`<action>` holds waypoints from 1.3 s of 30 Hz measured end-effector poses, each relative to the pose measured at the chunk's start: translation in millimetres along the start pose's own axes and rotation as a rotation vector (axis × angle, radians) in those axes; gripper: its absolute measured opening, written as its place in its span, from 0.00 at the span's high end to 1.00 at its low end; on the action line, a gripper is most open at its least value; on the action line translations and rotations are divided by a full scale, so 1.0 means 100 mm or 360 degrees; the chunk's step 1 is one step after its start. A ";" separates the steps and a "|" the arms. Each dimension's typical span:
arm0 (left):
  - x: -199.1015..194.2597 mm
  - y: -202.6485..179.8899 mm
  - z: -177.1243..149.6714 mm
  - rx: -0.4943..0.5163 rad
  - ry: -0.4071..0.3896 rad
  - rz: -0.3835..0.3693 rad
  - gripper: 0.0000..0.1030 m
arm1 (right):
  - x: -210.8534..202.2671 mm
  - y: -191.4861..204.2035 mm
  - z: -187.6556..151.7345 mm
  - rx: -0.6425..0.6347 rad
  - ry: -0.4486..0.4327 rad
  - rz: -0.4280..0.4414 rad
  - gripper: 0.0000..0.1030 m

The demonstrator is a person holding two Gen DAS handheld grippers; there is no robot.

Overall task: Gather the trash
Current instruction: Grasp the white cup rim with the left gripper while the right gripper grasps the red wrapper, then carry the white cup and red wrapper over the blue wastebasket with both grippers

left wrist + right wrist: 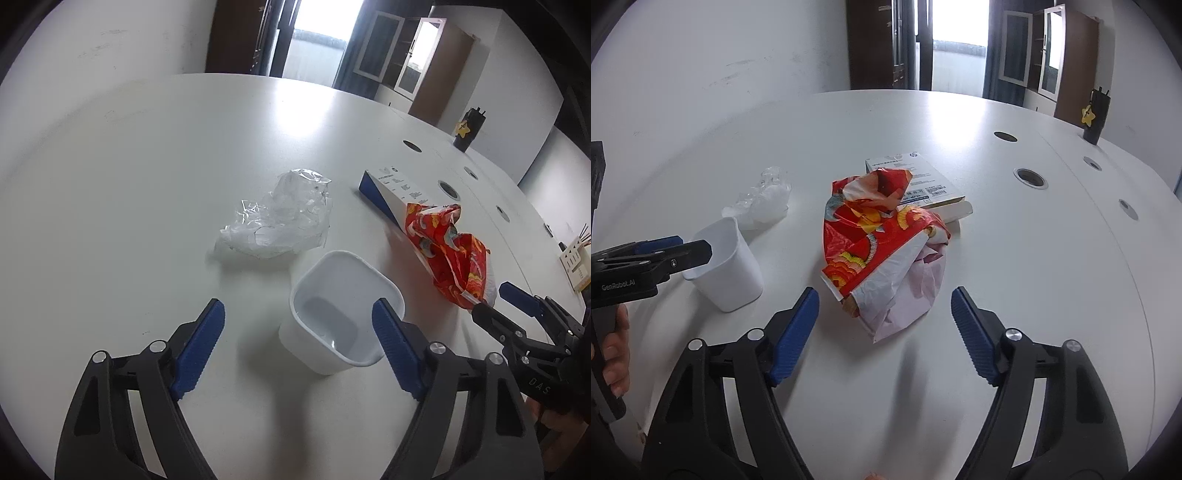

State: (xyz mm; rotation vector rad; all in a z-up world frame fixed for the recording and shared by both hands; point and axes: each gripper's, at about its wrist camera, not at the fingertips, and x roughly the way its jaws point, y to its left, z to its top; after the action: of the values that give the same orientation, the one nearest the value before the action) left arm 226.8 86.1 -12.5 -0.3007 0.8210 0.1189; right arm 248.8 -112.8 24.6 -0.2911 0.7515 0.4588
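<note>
White plastic tub (343, 314) stands upright, nothing inside.
Left gripper (298, 322) and right gripper (885, 308) both gape wide, gripping nothing; crumpled red printed bag (882, 236) lies beside the tub.

The bench (147, 166) is smooth, faintly glossy white laminate. The white bin (343, 317) is glossy plastic, the clear wrapper (277, 218) crinkled film, the red printed bag (882, 240) shiny creased plastic, the box (923, 184) matt cardboard. Tool pads (794, 332) are ribbed blue rubber.
</note>
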 end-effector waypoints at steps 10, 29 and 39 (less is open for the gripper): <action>0.00 -0.11 -0.18 0.0060 0.0055 -0.0032 0.95 | -0.08 0.07 -0.13 -0.0049 0.0020 0.0034 0.88; -1.19 -0.38 -1.01 0.0144 -0.0301 -0.0077 0.96 | -1.09 0.23 -0.79 -0.0015 -0.0219 0.0154 0.91; -1.59 -0.54 -1.75 0.0221 -0.0394 -0.0101 0.96 | -1.55 0.34 -1.35 -0.0035 -0.0273 0.0152 0.91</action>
State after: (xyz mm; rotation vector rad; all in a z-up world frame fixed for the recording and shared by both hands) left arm 7.8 -17.7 3.9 -0.1763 0.5707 0.0379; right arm 53.3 -184.6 37.4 -0.2336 0.5949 0.5751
